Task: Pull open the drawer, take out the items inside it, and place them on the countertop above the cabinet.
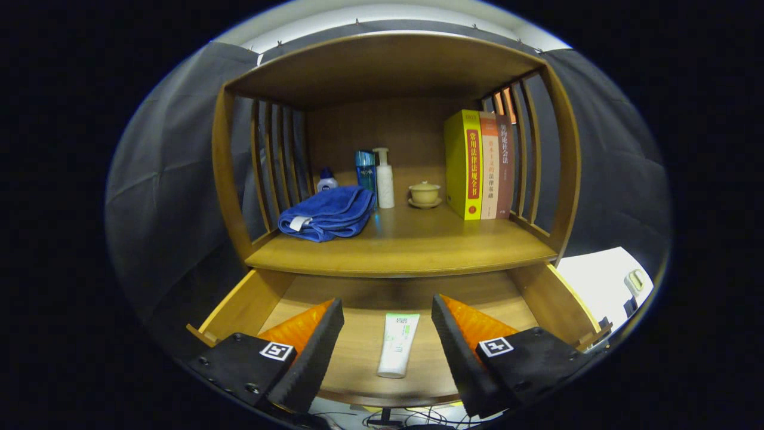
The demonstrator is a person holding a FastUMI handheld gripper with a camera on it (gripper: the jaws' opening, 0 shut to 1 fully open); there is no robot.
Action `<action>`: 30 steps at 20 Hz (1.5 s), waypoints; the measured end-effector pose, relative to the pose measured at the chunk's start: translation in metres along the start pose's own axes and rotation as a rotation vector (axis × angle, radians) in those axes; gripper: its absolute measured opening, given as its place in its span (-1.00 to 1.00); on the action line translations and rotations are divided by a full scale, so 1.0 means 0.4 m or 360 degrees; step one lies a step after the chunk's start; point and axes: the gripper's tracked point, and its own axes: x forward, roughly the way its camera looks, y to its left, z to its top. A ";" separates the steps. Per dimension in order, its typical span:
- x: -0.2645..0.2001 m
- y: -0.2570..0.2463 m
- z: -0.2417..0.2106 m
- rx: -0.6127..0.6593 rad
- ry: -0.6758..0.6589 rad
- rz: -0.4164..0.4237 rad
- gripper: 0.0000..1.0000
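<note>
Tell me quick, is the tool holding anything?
Tool: open, holding nothing; the white tube lies in the open drawer between its fingers, untouched.

- My one camera rides on the gripper (388, 334) and looks forward along its two spread fingers.
- It faces the cabinet (388, 251) head-on, tipped slightly down over the open drawer (358, 358) nearby.
- The countertop (412, 239) sits farther off, at mid height.
- The booth wall (173, 179) shows left and right of the cabinet.

Dim booth, overhead light, shadowed drawer (394, 298), strong fisheye bending, sharp focus.
</note>
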 end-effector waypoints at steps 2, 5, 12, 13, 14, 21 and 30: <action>0.032 -0.006 -0.008 0.0014 0.0099 -0.0008 0.95; 0.074 -0.023 -0.053 -0.0023 0.0309 -0.0035 0.95; 0.152 -0.030 -0.183 -0.0024 0.0752 -0.0082 0.95; 0.160 -0.025 -0.206 0.0011 0.0818 -0.0071 0.95; 0.162 -0.017 -0.226 0.0036 0.0890 -0.0059 0.95; 0.183 -0.035 -0.309 0.0048 0.1158 -0.0085 0.83; 0.209 -0.026 -0.324 -0.0018 0.1157 -0.0081 0.07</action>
